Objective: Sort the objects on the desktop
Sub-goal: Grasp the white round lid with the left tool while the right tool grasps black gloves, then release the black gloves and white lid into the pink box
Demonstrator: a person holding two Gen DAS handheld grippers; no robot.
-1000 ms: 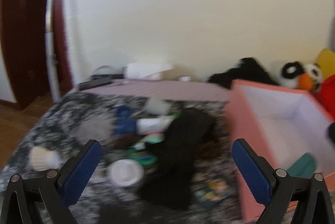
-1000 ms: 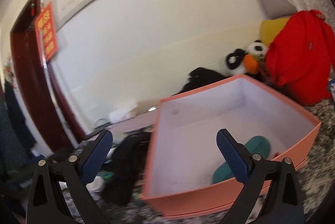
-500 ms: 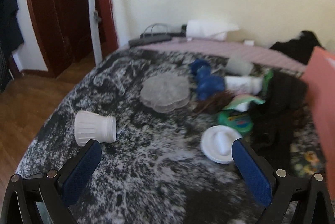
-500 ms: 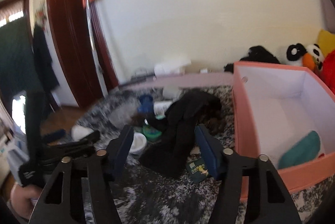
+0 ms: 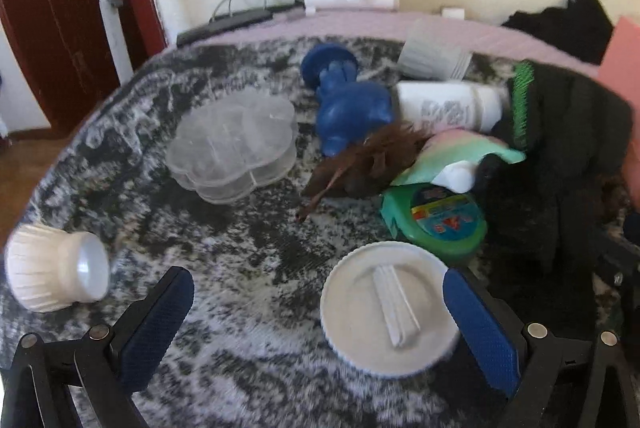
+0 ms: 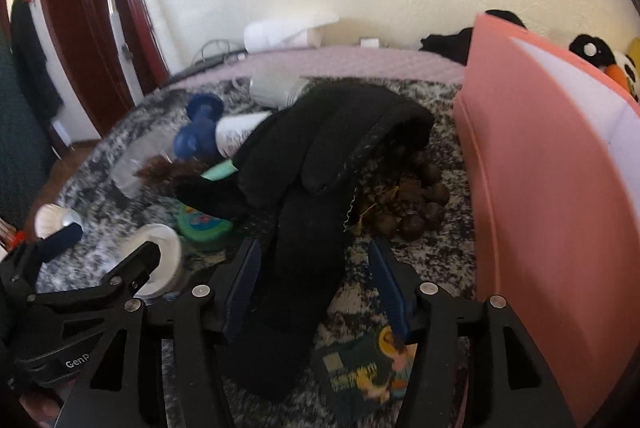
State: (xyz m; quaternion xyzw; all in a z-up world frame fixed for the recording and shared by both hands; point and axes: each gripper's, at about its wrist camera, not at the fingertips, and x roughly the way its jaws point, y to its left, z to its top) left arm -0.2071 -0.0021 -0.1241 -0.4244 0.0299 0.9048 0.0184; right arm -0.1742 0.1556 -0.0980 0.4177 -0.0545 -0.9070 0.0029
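Now aimed down at a long black knitted garment (image 6: 304, 212) draped across the speckled grey-and-white cover (image 6: 424, 116), just left of the tall pink cardboard box (image 6: 540, 228). Right gripper (image 6: 316, 280) half spread and opening slightly, with the garment's lower strip lying between the blue pads (image 6: 244, 280), apparently not yet pinched. Probably lined up that way to lift the cloth toward the box. Left of the garment, left gripper (image 5: 320, 328) spread wide, nothing clamped; round white ribbed lid (image 5: 386, 310) lying just inside its right pad (image 5: 478, 328), not centred between the two. Farther left of the garment: green round toy (image 5: 436, 224), blue plastic dumbbell (image 5: 344, 100), clear flower-shaped box (image 5: 234, 148), white ribbed cup on its side (image 5: 56, 270).
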